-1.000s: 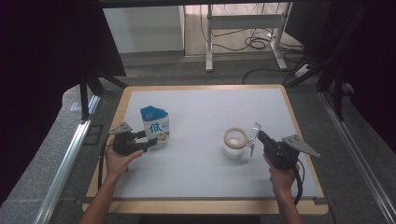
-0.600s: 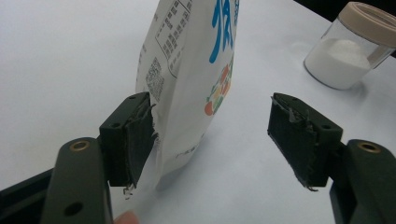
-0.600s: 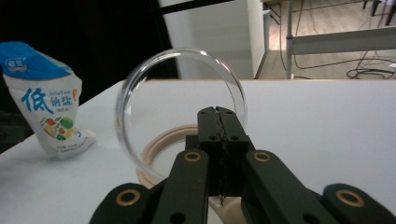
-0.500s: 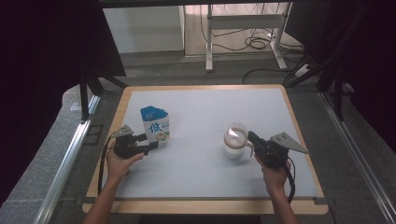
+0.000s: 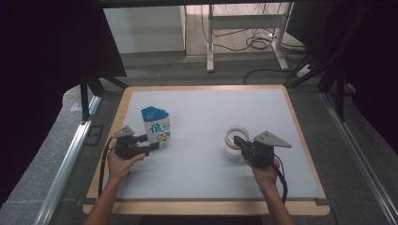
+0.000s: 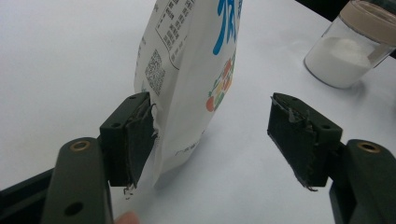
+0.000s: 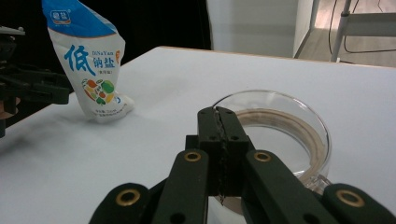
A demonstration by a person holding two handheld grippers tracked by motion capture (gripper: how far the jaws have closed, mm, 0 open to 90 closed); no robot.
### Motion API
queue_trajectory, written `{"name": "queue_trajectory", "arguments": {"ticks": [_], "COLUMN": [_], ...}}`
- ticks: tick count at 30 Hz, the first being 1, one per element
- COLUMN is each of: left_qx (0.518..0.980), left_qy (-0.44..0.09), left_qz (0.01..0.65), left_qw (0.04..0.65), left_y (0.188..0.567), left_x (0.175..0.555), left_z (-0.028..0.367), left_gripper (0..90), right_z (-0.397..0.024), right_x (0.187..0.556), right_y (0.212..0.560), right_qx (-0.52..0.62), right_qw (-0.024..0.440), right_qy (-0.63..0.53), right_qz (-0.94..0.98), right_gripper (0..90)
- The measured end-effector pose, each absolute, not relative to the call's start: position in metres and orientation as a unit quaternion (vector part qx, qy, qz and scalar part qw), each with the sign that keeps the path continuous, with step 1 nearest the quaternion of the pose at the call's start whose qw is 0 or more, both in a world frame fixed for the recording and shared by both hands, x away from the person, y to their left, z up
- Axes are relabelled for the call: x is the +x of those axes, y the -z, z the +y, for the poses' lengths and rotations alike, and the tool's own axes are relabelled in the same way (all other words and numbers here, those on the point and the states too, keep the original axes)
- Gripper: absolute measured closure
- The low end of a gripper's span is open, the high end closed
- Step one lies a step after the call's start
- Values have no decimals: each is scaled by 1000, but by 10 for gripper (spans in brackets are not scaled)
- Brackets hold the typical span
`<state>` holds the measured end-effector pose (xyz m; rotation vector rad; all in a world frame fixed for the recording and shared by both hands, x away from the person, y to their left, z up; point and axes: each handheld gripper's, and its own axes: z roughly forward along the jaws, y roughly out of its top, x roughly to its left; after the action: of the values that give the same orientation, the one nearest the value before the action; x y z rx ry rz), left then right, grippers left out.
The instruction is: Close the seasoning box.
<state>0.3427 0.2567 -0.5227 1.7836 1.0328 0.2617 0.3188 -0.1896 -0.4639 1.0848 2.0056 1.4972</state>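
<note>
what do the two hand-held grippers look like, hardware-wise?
Both are black. The left hand-held gripper and the right hand-held gripper each carry a grey three-cornered plate and trail a black cable. The pads look frayed, and brass-coloured rivets sit in the jaw links. Forearms bare.

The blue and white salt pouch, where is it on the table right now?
In the high view the blue and white salt pouch stands upright on the table's left side, between the open jaws of the left hand-held gripper.

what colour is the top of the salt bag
Blue, above a white body, on the salt bag; clearest in the right gripper view.
</note>
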Motion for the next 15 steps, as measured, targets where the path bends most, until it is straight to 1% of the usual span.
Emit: {"name": "queue_trajectory", "arguments": {"ticks": [5, 10, 12, 15], "left_qx": [741, 744, 744, 744], "left_qy": [-109, -112, -115, -118], "left_qz": [427, 423, 422, 421], "left_qw": [506, 505, 505, 505], "left_y": [523, 523, 522, 523], "left_x": [342, 340, 339, 337], "left_z": [256, 255, 255, 254], "left_gripper": [310, 309, 308, 306], "right_z": [-196, -216, -225, -240], "right_x": [318, 317, 316, 316], "right_y": [463, 465, 466, 468], "right_qx": [389, 398, 399, 401], "right_qw": [206, 204, 203, 205], "right_qy": [-537, -541, -544, -547], "right_qz": [720, 712, 710, 706], "right_gripper": [898, 891, 855, 761]}}
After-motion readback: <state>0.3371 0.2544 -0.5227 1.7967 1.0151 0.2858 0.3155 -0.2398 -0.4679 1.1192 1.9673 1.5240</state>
